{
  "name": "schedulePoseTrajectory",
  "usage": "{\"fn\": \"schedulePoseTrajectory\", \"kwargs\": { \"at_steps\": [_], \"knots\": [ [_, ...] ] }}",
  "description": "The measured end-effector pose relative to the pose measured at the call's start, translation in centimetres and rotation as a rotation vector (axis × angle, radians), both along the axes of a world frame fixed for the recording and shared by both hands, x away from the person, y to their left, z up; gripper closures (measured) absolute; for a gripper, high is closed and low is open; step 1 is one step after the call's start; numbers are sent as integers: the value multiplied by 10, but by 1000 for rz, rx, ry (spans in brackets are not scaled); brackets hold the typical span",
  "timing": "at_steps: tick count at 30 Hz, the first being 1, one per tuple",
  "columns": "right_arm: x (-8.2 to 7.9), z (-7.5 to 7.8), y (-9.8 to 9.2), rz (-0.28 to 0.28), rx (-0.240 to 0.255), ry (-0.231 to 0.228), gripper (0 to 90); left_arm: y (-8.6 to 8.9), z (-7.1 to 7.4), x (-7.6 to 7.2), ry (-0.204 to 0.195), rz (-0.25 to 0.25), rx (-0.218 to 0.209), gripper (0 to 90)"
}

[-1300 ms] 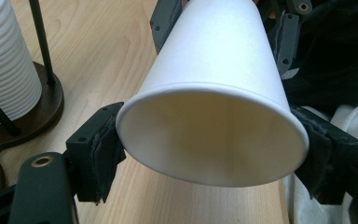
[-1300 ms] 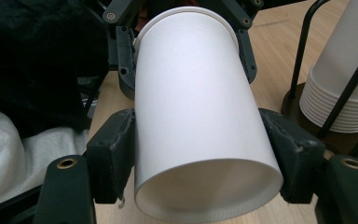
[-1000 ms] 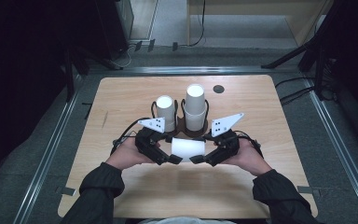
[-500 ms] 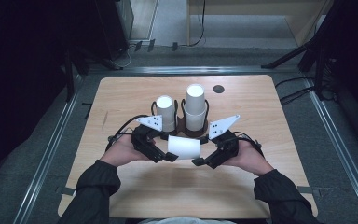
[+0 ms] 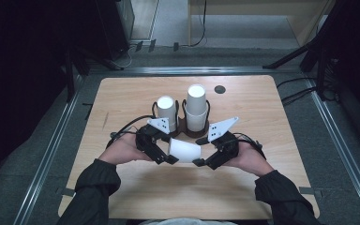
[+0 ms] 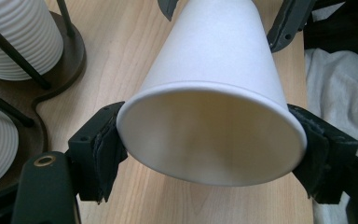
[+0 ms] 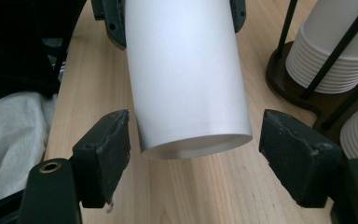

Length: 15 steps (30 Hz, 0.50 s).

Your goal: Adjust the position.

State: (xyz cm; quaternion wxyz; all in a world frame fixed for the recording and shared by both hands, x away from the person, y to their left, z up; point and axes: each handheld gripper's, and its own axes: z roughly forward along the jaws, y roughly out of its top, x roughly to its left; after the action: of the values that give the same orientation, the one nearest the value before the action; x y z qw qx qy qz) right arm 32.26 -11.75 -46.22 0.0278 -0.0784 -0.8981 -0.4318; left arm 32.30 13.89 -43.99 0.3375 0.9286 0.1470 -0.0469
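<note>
High view: white paper cup lies sideways above the table, between both grippers. L gripper pads clamp its rim end. R gripper jaws have just opened, clear of the base. Keep L grip light, avoid crushing; draw R straight back.

- left gripper: jaws point toward the right gripper, pads press both sides of the paper cup at its wide rim, cup lying level
- right gripper: jaws face the left gripper, just been opening; pads stand off the cup's narrow base, which sits between them
- both forearms in dark sleeves, hands angled inward, fingertips of the two grippers near each other
</note>
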Motion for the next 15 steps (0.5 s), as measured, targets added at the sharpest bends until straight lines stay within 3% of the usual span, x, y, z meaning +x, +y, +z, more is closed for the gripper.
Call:
{"fn": "schedulePoseTrajectory", "kwargs": {
  "at_steps": [15],
  "knots": [
    [2, -14, 12, 14, -58, 3, 263, -10, -9, 1, 15, -1, 109, 203]
  ]
}}
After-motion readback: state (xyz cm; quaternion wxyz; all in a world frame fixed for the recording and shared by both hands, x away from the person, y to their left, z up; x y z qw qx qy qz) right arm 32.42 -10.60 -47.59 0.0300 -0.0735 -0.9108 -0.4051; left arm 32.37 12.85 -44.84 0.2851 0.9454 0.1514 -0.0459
